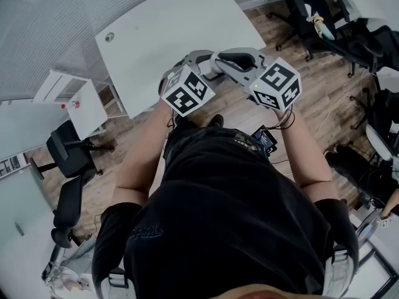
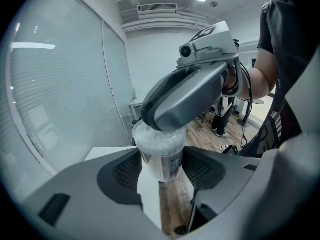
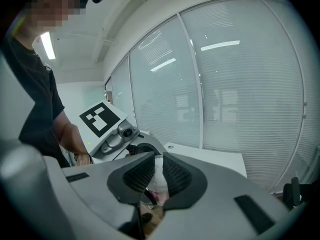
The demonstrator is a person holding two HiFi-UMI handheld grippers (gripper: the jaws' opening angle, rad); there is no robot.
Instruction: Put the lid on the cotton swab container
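Two claws meet in front of your chest, at 12 o'clock in the head view, over the white bench's (image 1: 174, 36) near edge. Your left claw (image 2: 162, 176) stands wide, clamped on the clear cotton swab container (image 2: 161, 151). Your right claw (image 3: 156, 180) reaches onto its mouth from 1 o'clock, jaws nearly together, pinching what looks like the thin clear lid (image 3: 159, 168).

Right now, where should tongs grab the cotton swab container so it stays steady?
Around its side wall, below the rim, coming in from the side, as the left tongs do. The cotton swab container is a round tub, so a side grip leaves its top clear for the right tongs.
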